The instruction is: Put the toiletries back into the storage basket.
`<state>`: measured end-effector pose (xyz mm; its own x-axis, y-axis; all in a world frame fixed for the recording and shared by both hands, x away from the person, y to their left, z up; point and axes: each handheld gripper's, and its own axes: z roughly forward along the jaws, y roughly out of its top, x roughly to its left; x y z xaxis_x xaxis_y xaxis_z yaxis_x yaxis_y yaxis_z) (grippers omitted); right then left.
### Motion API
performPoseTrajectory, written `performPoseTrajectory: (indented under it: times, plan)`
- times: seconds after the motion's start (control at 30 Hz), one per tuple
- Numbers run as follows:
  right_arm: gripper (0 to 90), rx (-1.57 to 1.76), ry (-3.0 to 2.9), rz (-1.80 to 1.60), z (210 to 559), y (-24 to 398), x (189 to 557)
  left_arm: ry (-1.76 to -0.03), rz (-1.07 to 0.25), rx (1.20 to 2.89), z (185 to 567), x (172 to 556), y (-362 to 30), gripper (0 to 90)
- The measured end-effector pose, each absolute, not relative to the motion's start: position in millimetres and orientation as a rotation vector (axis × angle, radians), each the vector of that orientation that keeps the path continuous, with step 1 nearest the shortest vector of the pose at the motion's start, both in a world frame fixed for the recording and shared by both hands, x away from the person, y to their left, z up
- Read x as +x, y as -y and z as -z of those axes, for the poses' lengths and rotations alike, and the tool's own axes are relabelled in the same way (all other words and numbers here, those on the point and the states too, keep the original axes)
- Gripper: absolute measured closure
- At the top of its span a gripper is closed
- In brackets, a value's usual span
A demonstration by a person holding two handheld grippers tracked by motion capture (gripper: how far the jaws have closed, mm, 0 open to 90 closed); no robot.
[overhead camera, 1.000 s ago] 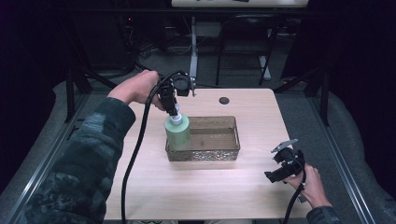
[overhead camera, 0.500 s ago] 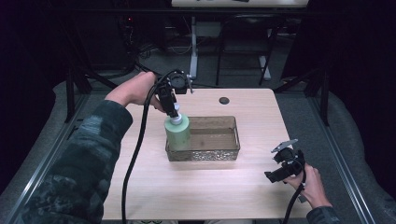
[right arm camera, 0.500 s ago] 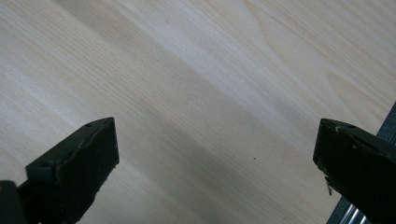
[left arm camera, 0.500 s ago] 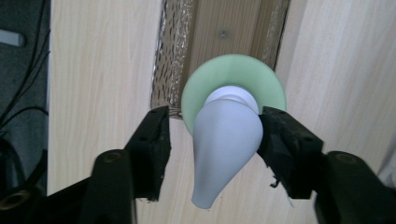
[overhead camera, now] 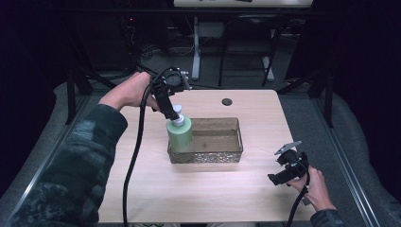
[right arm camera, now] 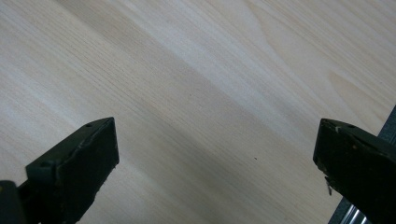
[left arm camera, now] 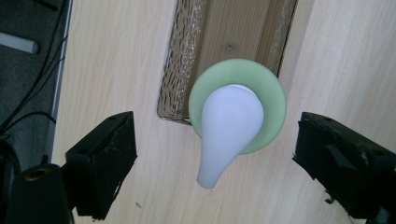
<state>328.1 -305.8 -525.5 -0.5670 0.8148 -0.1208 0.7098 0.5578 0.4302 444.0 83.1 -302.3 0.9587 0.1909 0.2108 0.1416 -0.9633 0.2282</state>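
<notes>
Two jaws of left gripper [left arm camera: 212, 154] spread wide, just opened, either side of green soap bottle's [overhead camera: 179, 134] white pump head [left arm camera: 229, 133], touching neither. Stood upright, long axis vertical, in left end of mesh tray [overhead camera: 234, 153] mid-table. Seen from above in left gripper view: nozzle pointing toward camera, clear of both pads. Right gripper [overhead camera: 283, 171] near table's [overhead camera: 142, 198] right front corner, farther off, wide open, holding nothing.

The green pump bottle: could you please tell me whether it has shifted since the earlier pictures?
No. The green pump bottle stands upright at the same left end of the clear tray as before; the left gripper has just been opening above it.
</notes>
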Motion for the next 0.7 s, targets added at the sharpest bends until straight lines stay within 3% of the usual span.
performPoseTrajectory:
  times: [0.33,0.7]
  plan:
    - [0.0,1.257,-2.488,-0.484,525,306,328,-0.28,-0.408,2.809,302,432,-104,0.4]
    - [0.0,1.267,-2.485,-0.496,525,304,328,-0.401,-0.471,2.631,324,403,-146,0.0]
